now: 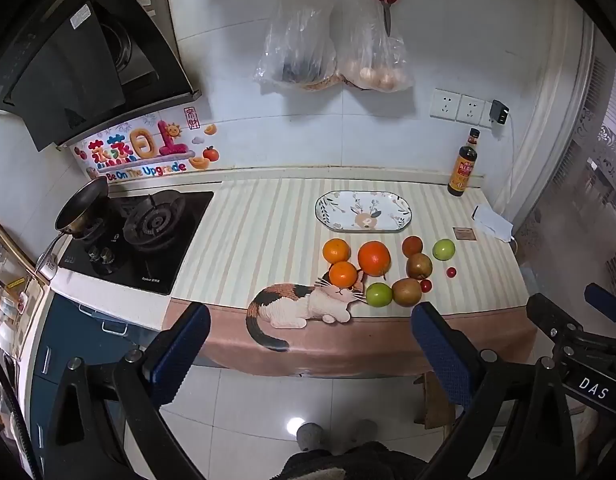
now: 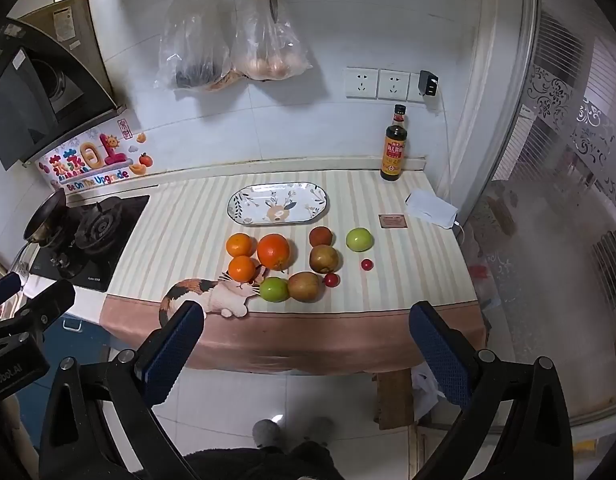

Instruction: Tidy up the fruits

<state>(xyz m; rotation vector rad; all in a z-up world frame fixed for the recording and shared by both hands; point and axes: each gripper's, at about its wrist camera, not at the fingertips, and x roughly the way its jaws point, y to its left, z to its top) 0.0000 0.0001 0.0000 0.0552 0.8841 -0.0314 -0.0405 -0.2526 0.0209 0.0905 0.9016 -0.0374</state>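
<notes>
Both tools released, nothing grasped: left tool (image 1: 310, 344), right tool (image 2: 305, 342), low in frame. Fruits (image 2: 283, 262) loose mid-frame on counter (image 2: 179, 240); plate (image 2: 277, 204) behind them.

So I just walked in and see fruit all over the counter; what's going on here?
A person holds the left gripper and right gripper, both with jaws wide open and empty, short of the counter's edge. Nothing has been picked up: the oranges, green apples, brownish fruits and small tomatoes lie loose on the striped cloth. The oval plate behind them is empty.
</notes>
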